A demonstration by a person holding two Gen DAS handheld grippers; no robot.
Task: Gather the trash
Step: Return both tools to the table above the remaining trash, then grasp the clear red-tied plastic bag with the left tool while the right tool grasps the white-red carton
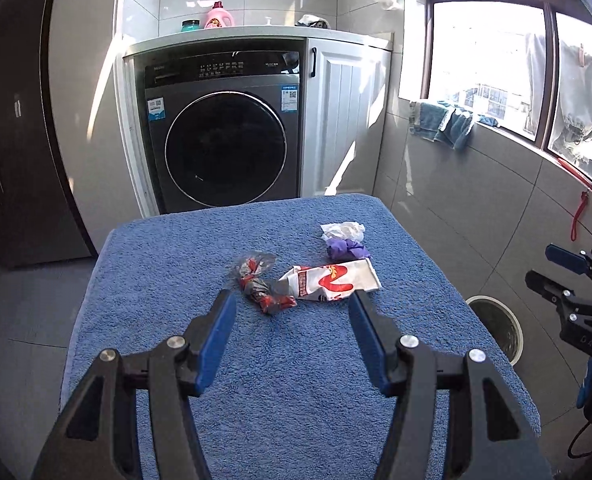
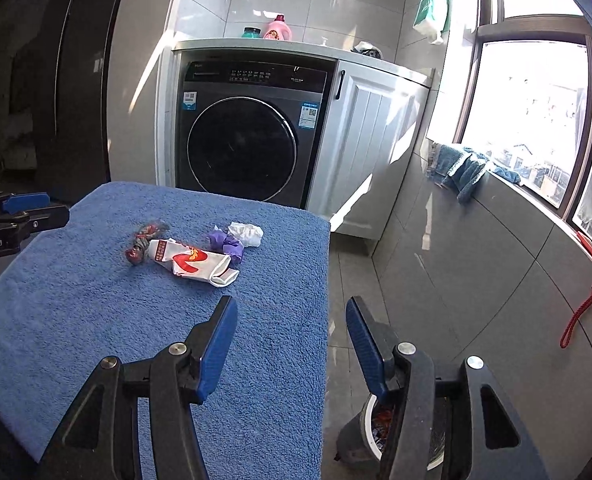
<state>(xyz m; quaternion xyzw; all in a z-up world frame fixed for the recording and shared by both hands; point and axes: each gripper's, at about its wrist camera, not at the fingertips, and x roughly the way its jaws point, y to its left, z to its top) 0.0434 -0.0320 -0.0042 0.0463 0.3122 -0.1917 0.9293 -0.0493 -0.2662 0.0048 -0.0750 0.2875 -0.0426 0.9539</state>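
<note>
1. On the blue towel (image 1: 296, 380) covering the table: four bits of trash, bunched together past the middle.
2. Closest to the left gripper (image 1: 292, 304): crumpled dark wrapper (image 1: 262, 282) with red print, touching the end of a flattened white packet (image 1: 330, 280) with a red logo.
3. Behind the packet: purple wad (image 1: 346, 249), and right behind that a scrunched white tissue (image 1: 344, 231), the two touching.
4. Left gripper: jaws apart, nothing between them, hanging over the towel just short of the wrapper and packet.
5. Right gripper (image 2: 290, 312): jaws apart too, empty, sitting over the right edge of the towel, one finger over the cloth and the other over the floor.
6. Down on the floor beside the table: round bin (image 2: 370, 428) with a white rim, some red scraps visible inside.
7. Further back: dark washing machine (image 1: 224, 132) under a white counter, pink bottle (image 1: 218, 16) on top, blue cloth (image 1: 444, 122) draped on the window sill.
</note>
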